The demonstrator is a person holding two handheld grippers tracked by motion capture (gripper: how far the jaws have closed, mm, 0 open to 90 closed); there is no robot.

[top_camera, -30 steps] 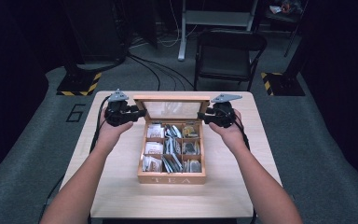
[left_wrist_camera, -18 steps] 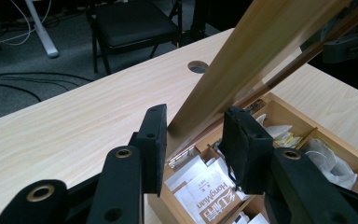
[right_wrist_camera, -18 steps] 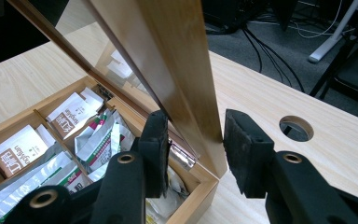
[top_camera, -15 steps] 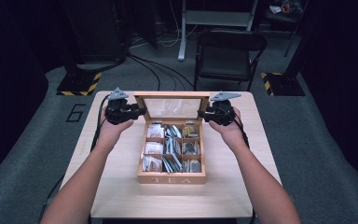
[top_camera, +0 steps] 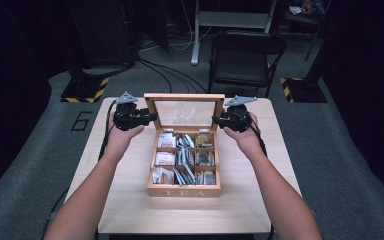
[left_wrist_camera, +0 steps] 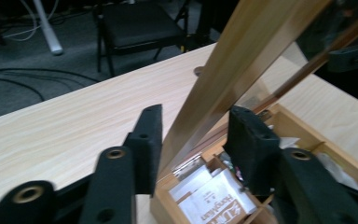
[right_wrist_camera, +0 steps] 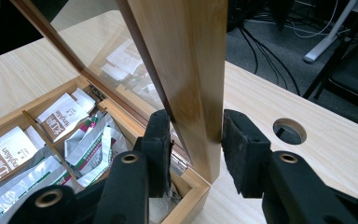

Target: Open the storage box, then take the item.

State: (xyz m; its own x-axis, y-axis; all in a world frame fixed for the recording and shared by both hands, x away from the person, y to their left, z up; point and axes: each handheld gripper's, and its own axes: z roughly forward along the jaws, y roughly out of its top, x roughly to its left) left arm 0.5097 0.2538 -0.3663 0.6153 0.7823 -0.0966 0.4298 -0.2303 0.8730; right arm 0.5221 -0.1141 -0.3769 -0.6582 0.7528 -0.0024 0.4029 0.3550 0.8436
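Wooden tea box (top_camera: 184, 189) in the middle of the counter (top_camera: 240, 210), long axis running near to far, "TEA" front facing the near edge. Glass lid (top_camera: 185, 112) standing upright at the far side, long axis left to right, pane facing near. Left tool (top_camera: 149, 117) at the lid's left frame edge, jaws just opened a little, frame between them with gaps showing, no grip. Right tool (top_camera: 216, 120) at the lid's right frame edge, jaws around the wood (right_wrist_camera: 186, 70), pads close against it or touching; cannot tell whether pressing. Tea bags (top_camera: 185, 160) filling the compartments.
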